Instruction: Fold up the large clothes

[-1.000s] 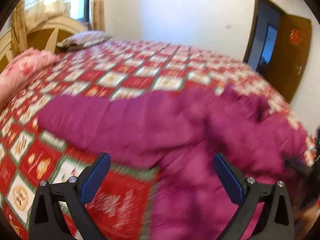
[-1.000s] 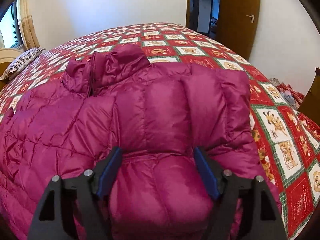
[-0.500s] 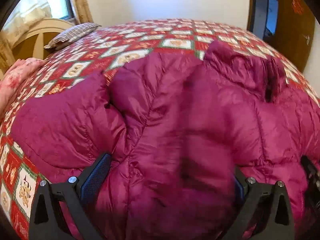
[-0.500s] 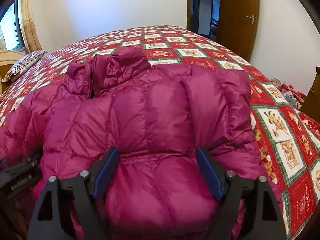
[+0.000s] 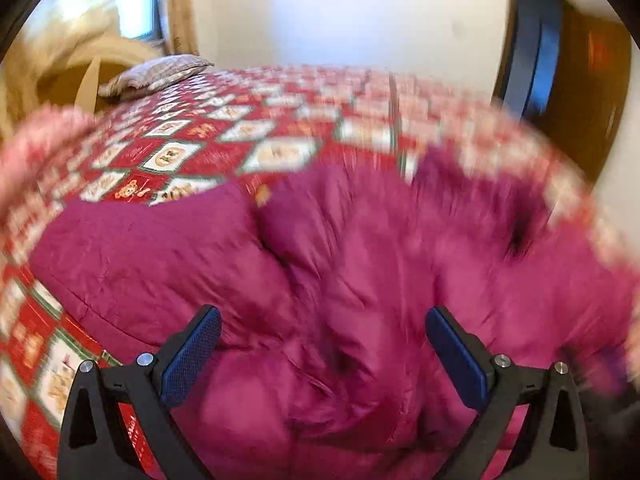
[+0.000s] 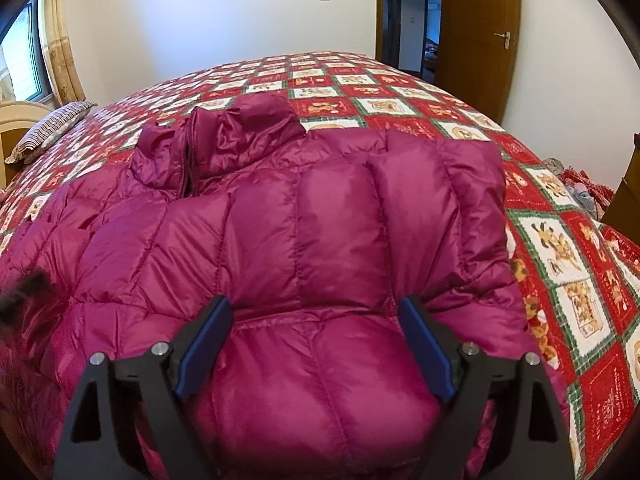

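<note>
A magenta puffer jacket (image 6: 340, 216) lies on the bed, its collar (image 6: 240, 136) towards the far side and its right side folded in over the body. My right gripper (image 6: 316, 304) hovers at the near hem. Its jaws are opening, a puffed panel of the jacket bulges between them, and the pads do not pinch it. In the blurred left wrist view, the left gripper (image 5: 322, 320) stands open over the jacket (image 5: 360, 264), gripping nothing. A sleeve (image 5: 132, 256) spreads out to its left.
A red patchwork quilt (image 6: 568, 280) covers the bed. A striped pillow (image 6: 52, 132) and a cream headboard (image 6: 16, 120) are at the far left, a pink blanket (image 5: 44, 140) lies nearby. A brown door (image 6: 476, 36) stands open at the back right, and clothes (image 6: 576, 188) lie beyond the bed's right edge.
The left gripper swung across the jacket and the jacket's left side now lies drawn in over the body. The right jaws have widened a little and the right gripper has kept its place.
</note>
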